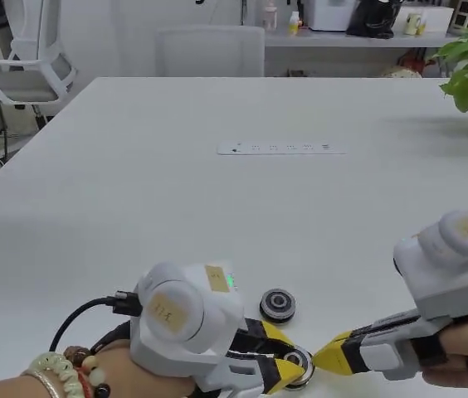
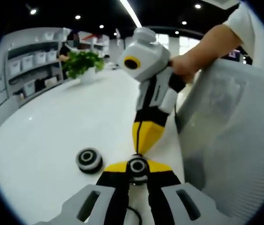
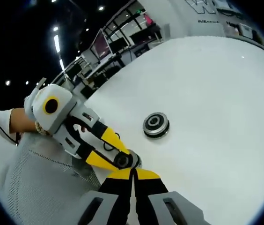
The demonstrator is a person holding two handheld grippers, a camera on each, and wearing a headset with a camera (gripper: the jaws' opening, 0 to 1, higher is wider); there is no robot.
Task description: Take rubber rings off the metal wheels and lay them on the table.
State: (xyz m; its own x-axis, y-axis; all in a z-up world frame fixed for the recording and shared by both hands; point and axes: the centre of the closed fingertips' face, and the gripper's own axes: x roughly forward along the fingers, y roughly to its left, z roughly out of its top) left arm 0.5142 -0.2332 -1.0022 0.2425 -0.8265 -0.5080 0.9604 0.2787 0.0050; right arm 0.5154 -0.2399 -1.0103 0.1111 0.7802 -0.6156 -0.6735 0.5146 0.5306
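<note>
1. Just on the person's side of the loose wheel, near it but apart, sits the clamped wheel. The loose wheel lies flat on the table, its dark rubber ring in place round the rim.
2. The left tool grasps the clamped wheel, its yellow tips closed on opposite sides of the rim and the wheel's flat face turned upward. I cannot tell whether the wheel rests on the table or hangs just above it.
3. The right tool has its jaws pressed together into one point, and that point touches the clamped wheel's rim on the side away from the left tool. Whether a lip of rubber is nipped between the tips is too small to tell.
4. The relation that counts is that the two tools meet almost nose to nose across the clamped wheel. The right tool's long axis aims straight at the rim, so the wheel lies dead ahead of it.
5. My judgement is that the right tool needs a firm nip on the ring's edge, then a peel away from the left tool while the left tool holds firm.
6. The loose wheel lies off that line, on the side farther from the person — likely clear of the pull. The task looks to be at its first ring.
</note>
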